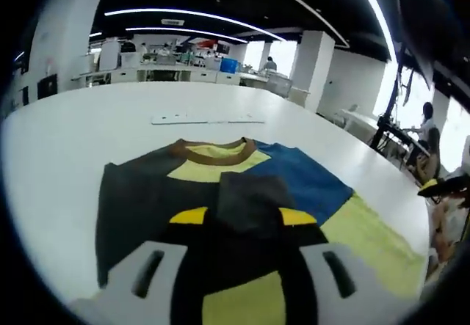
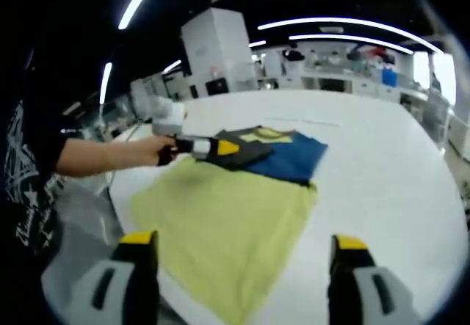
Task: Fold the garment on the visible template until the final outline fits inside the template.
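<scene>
A T-shirt (image 1: pixel 294 174) lies flat on the white table (image 1: pixel 73 149), with a brown collar (image 1: pixel 214 152) at the far end and dark grey, yellow and blue panels. My left gripper (image 1: pixel 244 216) has its yellow-tipped jaws closed on a raised fold of dark grey fabric (image 1: pixel 253 196) at the shirt's middle. In the right gripper view a hand holds the left gripper (image 2: pixel 209 147) at the dark fold. My right gripper (image 2: pixel 245 240) stands open above the shirt's yellow-green lower part (image 2: pixel 228 222), with nothing between its fingers.
A thin flat white strip (image 1: pixel 207 119) lies on the table beyond the collar. The person's arm (image 2: pixel 103 156) reaches in from the left. The table edge (image 2: pixel 125 215) runs close by the shirt. Desks, pillars and people (image 1: pixel 426 123) stand further off.
</scene>
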Demonstrator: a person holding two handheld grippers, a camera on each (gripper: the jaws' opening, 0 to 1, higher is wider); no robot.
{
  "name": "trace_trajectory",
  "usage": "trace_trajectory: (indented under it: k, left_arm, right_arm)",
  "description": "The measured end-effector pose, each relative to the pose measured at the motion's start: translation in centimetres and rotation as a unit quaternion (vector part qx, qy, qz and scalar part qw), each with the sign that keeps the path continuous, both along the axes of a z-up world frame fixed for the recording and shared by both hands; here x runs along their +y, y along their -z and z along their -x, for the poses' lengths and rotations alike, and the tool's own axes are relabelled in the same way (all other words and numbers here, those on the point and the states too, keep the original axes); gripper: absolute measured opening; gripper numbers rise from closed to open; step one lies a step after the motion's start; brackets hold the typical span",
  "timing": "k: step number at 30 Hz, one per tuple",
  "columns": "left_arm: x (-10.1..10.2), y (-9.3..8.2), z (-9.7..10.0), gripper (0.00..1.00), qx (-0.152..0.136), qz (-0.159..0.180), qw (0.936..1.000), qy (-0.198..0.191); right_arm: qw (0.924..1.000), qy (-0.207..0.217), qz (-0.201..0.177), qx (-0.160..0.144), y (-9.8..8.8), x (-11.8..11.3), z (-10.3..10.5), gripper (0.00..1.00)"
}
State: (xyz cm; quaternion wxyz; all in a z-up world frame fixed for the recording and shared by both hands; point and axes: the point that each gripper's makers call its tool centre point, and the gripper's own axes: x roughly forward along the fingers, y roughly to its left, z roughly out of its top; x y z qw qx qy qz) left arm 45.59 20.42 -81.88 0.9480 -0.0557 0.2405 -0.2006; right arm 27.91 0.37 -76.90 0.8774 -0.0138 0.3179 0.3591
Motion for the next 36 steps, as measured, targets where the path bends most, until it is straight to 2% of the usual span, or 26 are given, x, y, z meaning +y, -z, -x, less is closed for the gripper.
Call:
trace_trajectory:
  k: [3, 6, 7, 8, 10, 12, 17, 20, 23, 26, 36]
  left_arm:
    - [0.2, 0.6, 0.2, 0.24, 0.012, -0.009, 0.9999, -0.006]
    - [0.6, 1.9, 0.3, 0.2, 0.027, -0.025, 0.9993, -0.012]
    - [0.9, 1.6, 0.1, 0.18, 0.012, -0.028, 0.9994, -0.016]
    - [0.7, 1.8, 0.3, 0.17, 0.024, -0.026, 0.9993, -0.016]
    - [0.9, 1.8, -0.1, 0.13, 0.023, -0.032, 0.999, -0.02]
    - [0.9, 1.8, -0.1, 0.03, 0.034, -0.026, 0.9989, -0.018]
    - [0.7, 1.7, 0.3, 0.0, 0.047, 0.002, 0.9987, -0.02]
    - [0.3, 0.8, 0.6, 0.0, 0.048, 0.025, 0.9983, -0.023]
    - [-0.5, -0.5, 1.0, 0.0, 0.033, 0.034, 0.9987, -0.018]
    - [-1.9, -1.7, 1.1, 0.0, 0.022, 0.07, 0.9972, -0.014]
    - [-5.5, -4.7, 1.1, 0.0, -0.004, 0.116, 0.9931, 0.017]
  right_arm:
    - [1.0, 0.004, -0.002, 0.0, 0.0, -0.2, 0.0, 0.97]
    - [1.0, 0.007, 0.0, 0.002, 0.1, -0.4, 0.0, 0.97]
    - [1.0, 0.008, -0.001, 0.002, 0.2, -0.5, 0.0, 0.97]
    - [1.0, 0.01, -0.001, 0.002, 0.2, -0.6, 0.0, 0.97]
    - [0.9999, 0.012, -0.003, 0.002, 0.2, -0.7, 0.1, 0.97]
    - [0.9999, 0.013, -0.003, 0.003, 0.3, -0.7, 0.1, 0.97]
    - [0.9999, 0.013, -0.006, 0.003, 0.3, -0.6, 0.2, 0.97]
    - [0.9999, 0.013, -0.005, 0.002, 0.2, -0.6, 0.1, 0.96]
    - [0.9999, 0.014, -0.007, -0.001, 0.0, -0.6, 0.0, 0.97]
    - [0.9999, 0.012, -0.005, 0.0, 0.0, -0.5, 0.1, 0.97]
    - [0.9998, 0.017, -0.005, -0.002, -0.1, -0.8, 0.2, 0.96]
